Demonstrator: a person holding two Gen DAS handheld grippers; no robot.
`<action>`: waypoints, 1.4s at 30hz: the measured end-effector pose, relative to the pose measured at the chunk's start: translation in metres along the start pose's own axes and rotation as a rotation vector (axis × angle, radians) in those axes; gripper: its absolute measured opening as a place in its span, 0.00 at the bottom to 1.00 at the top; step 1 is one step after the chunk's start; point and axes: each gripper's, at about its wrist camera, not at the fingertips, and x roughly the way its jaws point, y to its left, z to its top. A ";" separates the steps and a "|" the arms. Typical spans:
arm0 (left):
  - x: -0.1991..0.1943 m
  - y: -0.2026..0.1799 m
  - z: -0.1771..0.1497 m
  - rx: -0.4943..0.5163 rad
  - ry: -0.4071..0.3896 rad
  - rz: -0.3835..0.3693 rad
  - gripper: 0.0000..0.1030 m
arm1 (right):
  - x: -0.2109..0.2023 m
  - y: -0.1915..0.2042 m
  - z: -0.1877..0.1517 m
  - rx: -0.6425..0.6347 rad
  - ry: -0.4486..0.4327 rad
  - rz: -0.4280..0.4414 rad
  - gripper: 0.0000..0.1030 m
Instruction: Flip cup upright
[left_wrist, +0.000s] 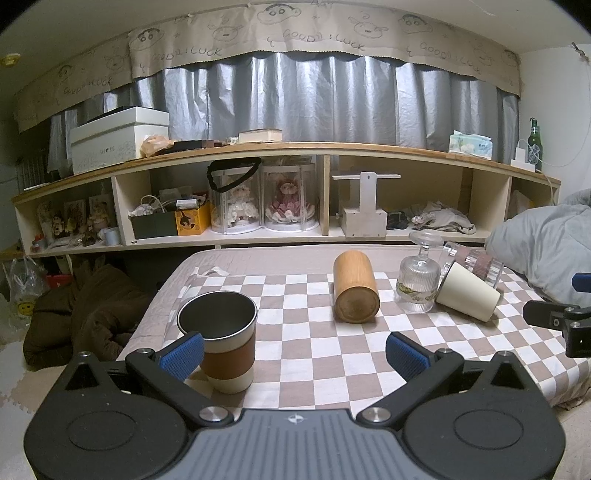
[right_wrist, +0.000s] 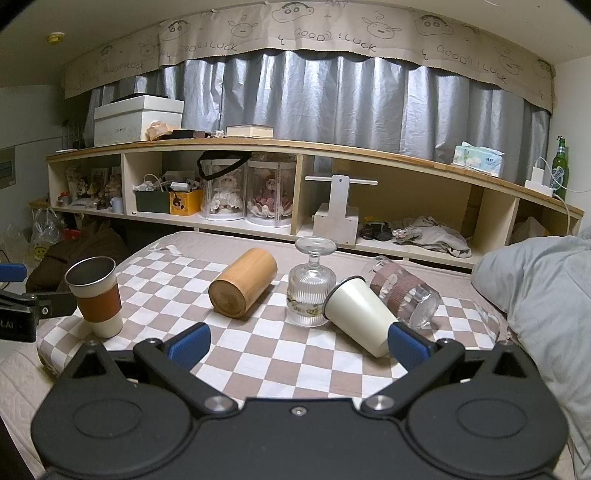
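While both claws are held wide apart and empty, the cream cup (right_wrist: 356, 317) is seen lying on its side on the checkered cloth (right_wrist: 258, 354) of the bed, at the right, its dark-rimmed mouth resting against the upturned ribbed glass goblet (right_wrist: 310, 291) and a fallen clear tumbler (right_wrist: 402, 291) just behind it. A smooth, tapered, stiff wall is shown; the cup is judged light and somewhat slippery. It is best taken across the body near the base, well away from the fragile goblet. The right claw (right_wrist: 299, 341) is placed nearest, one pad just beside the base. The left claw (left_wrist: 293, 350) is near the upright sleeved steel cup (left_wrist: 223, 339).
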 end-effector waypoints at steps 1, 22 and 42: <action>0.000 0.000 0.000 0.002 -0.001 0.000 1.00 | -0.001 0.000 -0.001 0.000 -0.001 0.001 1.00; 0.074 -0.056 0.045 0.060 -0.038 -0.107 1.00 | 0.006 -0.017 -0.003 0.085 -0.034 -0.071 1.00; 0.264 -0.088 0.051 0.050 0.245 -0.063 0.86 | 0.041 -0.052 -0.030 0.213 0.009 -0.054 1.00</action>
